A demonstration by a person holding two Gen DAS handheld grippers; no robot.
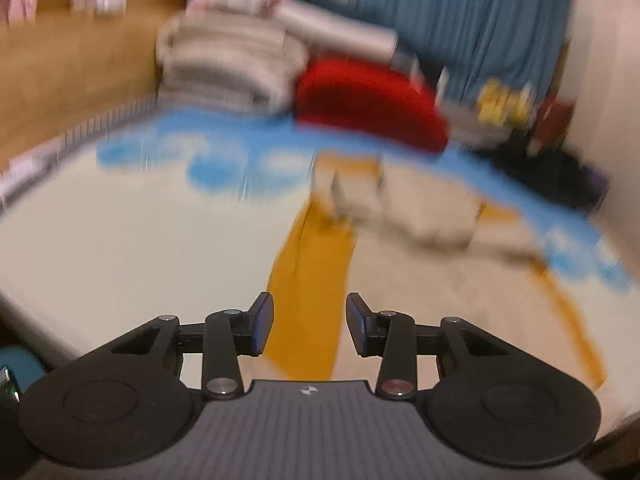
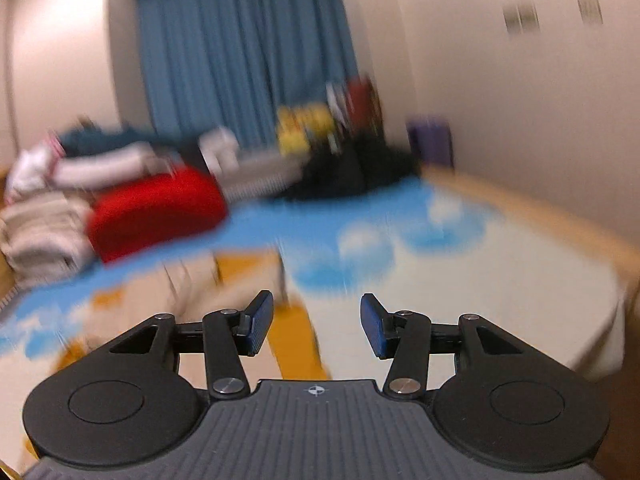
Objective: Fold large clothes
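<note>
Left gripper point(image 1: 310, 324) and right gripper point(image 2: 316, 326), nearest the cameras, both with jaws parted and nothing between the blue pads; neither touches cloth. Each tool points forward and somewhat downward over the bed, and heavy blur across both views suggests the hands are travelling. Just beyond the left fingertips runs an orange strip of cloth point(image 1: 312, 280), lying flat on the cream bed cover point(image 1: 120, 240); the same strip shows below the right gripper point(image 2: 296, 340). Farther out lies the cream garment point(image 1: 404, 208), bunched or partly doubled over, with orange showing at its edges; in the right view it sits ahead and to the left point(image 2: 200, 276). Its exact shape is too blurred to tell. Behind it a blue-patterned band crosses the cover, then a red bundle point(image 1: 368, 100) and a stack of folded pale textiles point(image 1: 232, 64), with blue curtains point(image 2: 240, 48) at the far wall. Judged progress: some items appear already folded and stacked; the cream garment seems unfinished, with a fresh grasp needed
</note>
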